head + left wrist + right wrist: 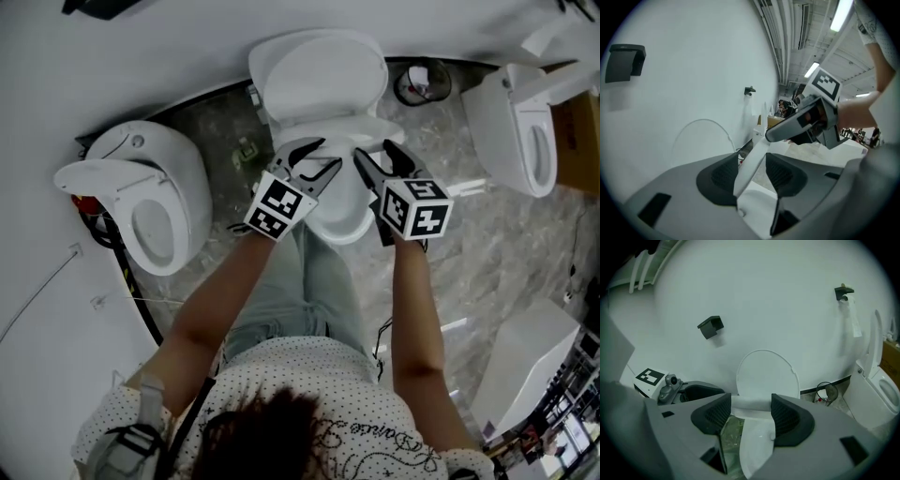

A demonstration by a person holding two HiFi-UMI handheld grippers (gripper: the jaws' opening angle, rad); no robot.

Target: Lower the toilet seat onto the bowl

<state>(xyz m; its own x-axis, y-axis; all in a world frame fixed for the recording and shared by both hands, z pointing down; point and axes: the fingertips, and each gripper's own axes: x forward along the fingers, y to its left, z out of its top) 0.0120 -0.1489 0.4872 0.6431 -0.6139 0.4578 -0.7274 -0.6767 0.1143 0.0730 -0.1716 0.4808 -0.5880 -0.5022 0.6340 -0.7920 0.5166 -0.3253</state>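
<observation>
You are at the grasping step: the seat (347, 131) is tilted up above the bowl (339, 220), with its front rim between both pairs of jaws. The left gripper (328, 155) is closing on the rim but is not yet clamped. The right gripper (373, 150) straddles the rim, released. Next, secure the grip and swing the seat down slowly until it lies flat on the bowl.

White toilet seat (349, 129) half-raised over bowl (339, 228)
</observation>
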